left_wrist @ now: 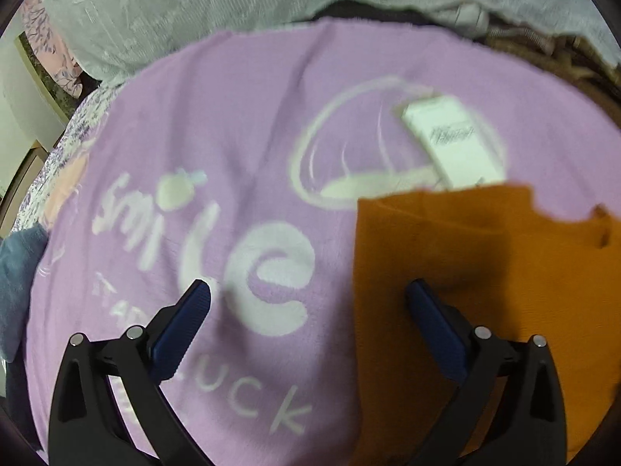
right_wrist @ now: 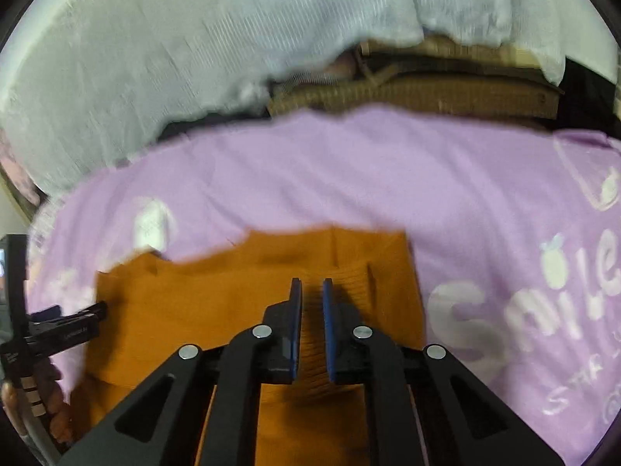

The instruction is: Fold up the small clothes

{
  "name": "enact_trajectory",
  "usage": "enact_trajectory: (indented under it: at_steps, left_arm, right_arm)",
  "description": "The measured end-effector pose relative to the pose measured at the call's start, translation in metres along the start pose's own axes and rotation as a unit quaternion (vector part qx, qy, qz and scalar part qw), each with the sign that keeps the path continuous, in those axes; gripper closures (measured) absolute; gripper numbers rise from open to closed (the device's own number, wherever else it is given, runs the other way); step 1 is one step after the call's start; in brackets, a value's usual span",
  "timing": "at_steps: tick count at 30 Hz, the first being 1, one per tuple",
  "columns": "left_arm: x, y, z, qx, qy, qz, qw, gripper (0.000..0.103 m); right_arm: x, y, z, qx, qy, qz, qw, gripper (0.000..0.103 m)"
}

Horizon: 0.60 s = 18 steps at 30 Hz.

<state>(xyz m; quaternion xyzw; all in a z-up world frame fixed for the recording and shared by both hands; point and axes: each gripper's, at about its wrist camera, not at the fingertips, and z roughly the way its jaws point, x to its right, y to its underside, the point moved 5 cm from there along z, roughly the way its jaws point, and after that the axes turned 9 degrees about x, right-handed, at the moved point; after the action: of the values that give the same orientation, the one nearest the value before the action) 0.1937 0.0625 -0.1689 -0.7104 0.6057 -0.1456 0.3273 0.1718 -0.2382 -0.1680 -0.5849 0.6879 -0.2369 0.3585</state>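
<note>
A small orange garment (left_wrist: 485, 291) lies on a lilac printed blanket (left_wrist: 240, 124); it also shows in the right wrist view (right_wrist: 217, 310). My left gripper (left_wrist: 306, 291) is open and empty, hovering over the garment's left edge, one finger over the blanket and one over the orange cloth. My right gripper (right_wrist: 309, 283) is nearly shut, its blue pads pinching a ribbed fold of the orange garment. The left gripper's tip (right_wrist: 93, 308) shows at the far left of the right wrist view.
A white tag (left_wrist: 452, 138) lies on the blanket beyond the garment. A pale grey-white cover (right_wrist: 194, 46) and brown woven fabric (right_wrist: 427, 89) lie at the back. A blue cloth (left_wrist: 15, 272) sits at the left edge.
</note>
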Motion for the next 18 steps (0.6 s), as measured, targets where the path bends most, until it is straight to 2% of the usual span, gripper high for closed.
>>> enact_trajectory:
  at_steps: [1, 4, 5, 7, 9, 11, 12, 14, 15, 18]
  left_arm:
    - [-0.002, 0.001, 0.000, 0.011, 0.003, -0.009, 0.9999, 0.004]
    - [-0.004, 0.000, -0.004, 0.013, 0.005, -0.006, 0.9999, 0.004]
    - [-0.005, -0.001, -0.010, 0.017, 0.012, -0.008, 0.9998, 0.005]
    - [-0.002, -0.001, -0.030, 0.041, 0.049, -0.019, 0.9978, 0.005]
    - [0.001, -0.004, -0.046, 0.063, 0.066, -0.018, 0.9956, 0.005]
    - [0.009, -0.002, -0.053, 0.068, 0.080, -0.010, 0.9944, 0.005]
    - [0.016, 0.003, -0.053, 0.061, 0.093, 0.000, 0.9938, 0.005]
    - [0.028, 0.016, -0.043, 0.040, 0.086, 0.033, 0.9949, 0.004]
    - [0.037, 0.026, -0.032, 0.031, 0.066, 0.062, 0.9954, 0.004]
    - [0.031, 0.025, -0.045, 0.047, 0.063, 0.058, 0.9952, 0.005]
  right_arm:
    - [0.003, 0.002, 0.002, 0.003, -0.011, 0.012, 1.000, 0.097]
    - [0.004, -0.004, -0.011, 0.016, -0.013, 0.017, 1.000, 0.099]
    - [0.003, -0.004, -0.019, 0.028, -0.016, 0.013, 0.999, 0.093]
    - [-0.007, -0.005, -0.034, 0.042, -0.037, 0.000, 0.998, 0.093]
    - [-0.018, -0.006, -0.041, 0.048, -0.052, -0.015, 0.997, 0.093]
    - [-0.029, -0.001, -0.041, 0.041, -0.054, -0.036, 0.997, 0.093]
    - [-0.033, 0.008, -0.035, 0.023, -0.044, -0.049, 0.998, 0.093]
    - [-0.031, 0.026, -0.019, -0.015, -0.030, -0.056, 0.998, 0.094]
    - [-0.030, 0.027, -0.018, -0.005, -0.031, -0.056, 0.998, 0.094]
    - [-0.032, 0.022, -0.040, 0.015, -0.036, -0.047, 0.998, 0.091]
